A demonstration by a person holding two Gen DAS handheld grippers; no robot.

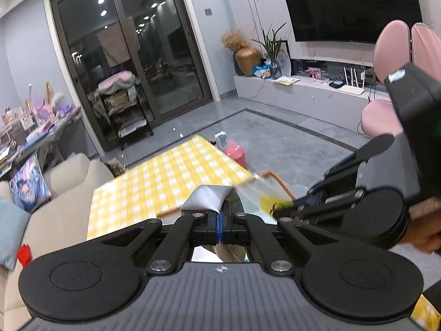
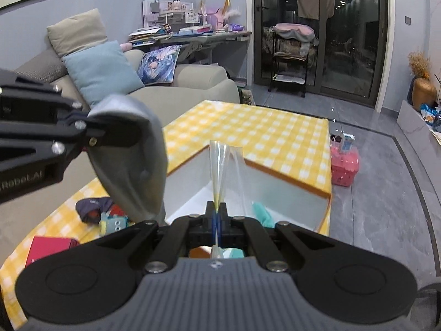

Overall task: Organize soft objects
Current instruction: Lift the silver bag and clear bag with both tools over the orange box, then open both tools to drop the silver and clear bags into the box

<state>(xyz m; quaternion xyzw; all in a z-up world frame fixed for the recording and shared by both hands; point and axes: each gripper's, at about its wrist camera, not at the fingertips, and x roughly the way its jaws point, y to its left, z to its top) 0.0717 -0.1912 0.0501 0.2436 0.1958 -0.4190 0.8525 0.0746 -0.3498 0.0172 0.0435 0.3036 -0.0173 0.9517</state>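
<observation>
Grey cloth point(image 2: 132, 149) pinched in left tool point(image 2: 110, 138), hanging below.

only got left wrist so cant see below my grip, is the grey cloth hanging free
Observer: The grey cloth hangs from the left gripper; its lower end is hidden behind the right gripper, which pinches a clear bag.
Operator: anything on the table near it
Observer: A dark blue cloth and a teal toy lie near a red box.
Operator: anything in the white box
Observer: One teal item lies inside the white box.
</observation>
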